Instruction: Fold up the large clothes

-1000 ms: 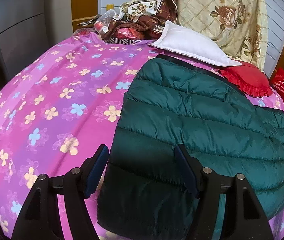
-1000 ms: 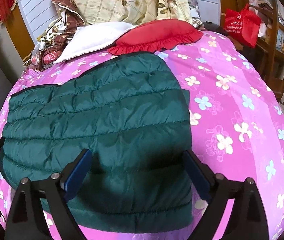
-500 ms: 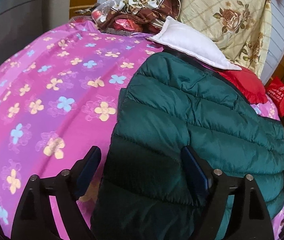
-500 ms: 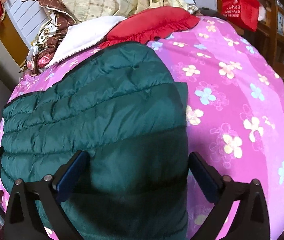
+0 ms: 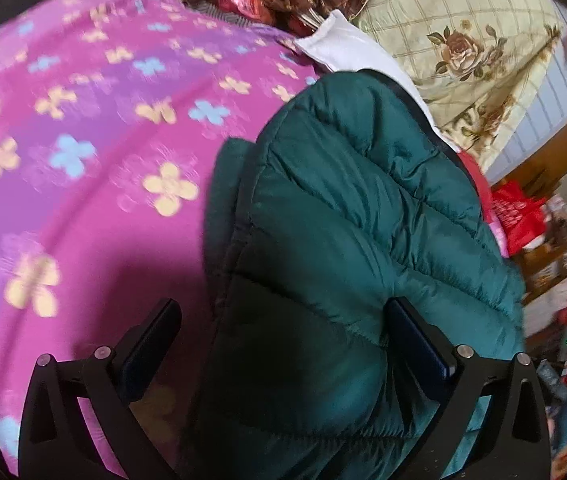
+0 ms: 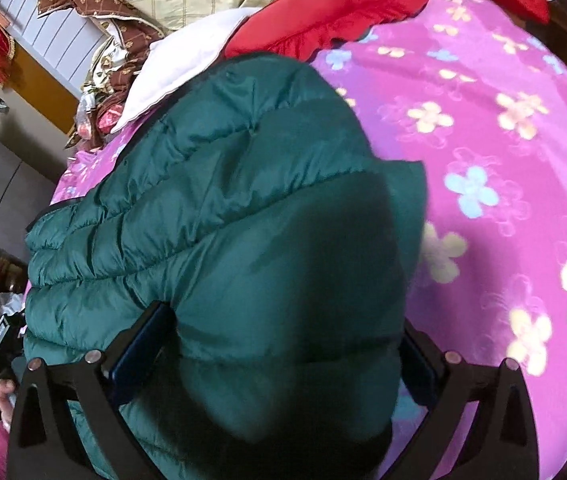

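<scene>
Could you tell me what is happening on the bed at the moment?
A person with a gripper in each hand is folding a green puffer jacket on a pink flowered bedspread. The left gripper and right gripper are both open, down at the jacket's near edge, with its fabric between their fingers.

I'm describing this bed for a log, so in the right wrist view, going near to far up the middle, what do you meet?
Right tongs → green puffer jacket → red pillow.
</scene>
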A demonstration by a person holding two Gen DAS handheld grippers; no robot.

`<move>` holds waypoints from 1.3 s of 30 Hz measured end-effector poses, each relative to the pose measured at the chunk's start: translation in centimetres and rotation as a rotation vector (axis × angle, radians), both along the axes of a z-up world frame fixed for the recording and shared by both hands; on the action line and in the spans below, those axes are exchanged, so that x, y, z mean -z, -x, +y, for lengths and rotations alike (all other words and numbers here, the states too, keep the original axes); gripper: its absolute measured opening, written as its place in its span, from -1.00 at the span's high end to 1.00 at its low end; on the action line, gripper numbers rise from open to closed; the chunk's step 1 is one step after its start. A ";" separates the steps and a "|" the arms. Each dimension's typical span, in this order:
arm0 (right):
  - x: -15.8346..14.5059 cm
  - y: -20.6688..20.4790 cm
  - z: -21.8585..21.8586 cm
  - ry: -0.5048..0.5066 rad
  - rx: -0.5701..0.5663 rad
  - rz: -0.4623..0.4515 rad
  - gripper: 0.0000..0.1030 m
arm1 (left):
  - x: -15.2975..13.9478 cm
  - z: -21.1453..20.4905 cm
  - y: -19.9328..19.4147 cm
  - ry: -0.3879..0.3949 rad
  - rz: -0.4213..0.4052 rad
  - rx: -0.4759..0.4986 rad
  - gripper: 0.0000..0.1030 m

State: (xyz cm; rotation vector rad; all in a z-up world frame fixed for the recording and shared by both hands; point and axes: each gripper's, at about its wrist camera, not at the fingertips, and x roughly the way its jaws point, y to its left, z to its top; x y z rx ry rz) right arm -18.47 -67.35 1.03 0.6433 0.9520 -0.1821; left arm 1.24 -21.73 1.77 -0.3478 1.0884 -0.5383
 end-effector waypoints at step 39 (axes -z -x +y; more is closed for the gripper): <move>-5.9 18.3 10.8 0.056 -0.049 -0.014 -0.29 | -5.1 5.4 18.7 -0.230 -0.164 0.169 0.33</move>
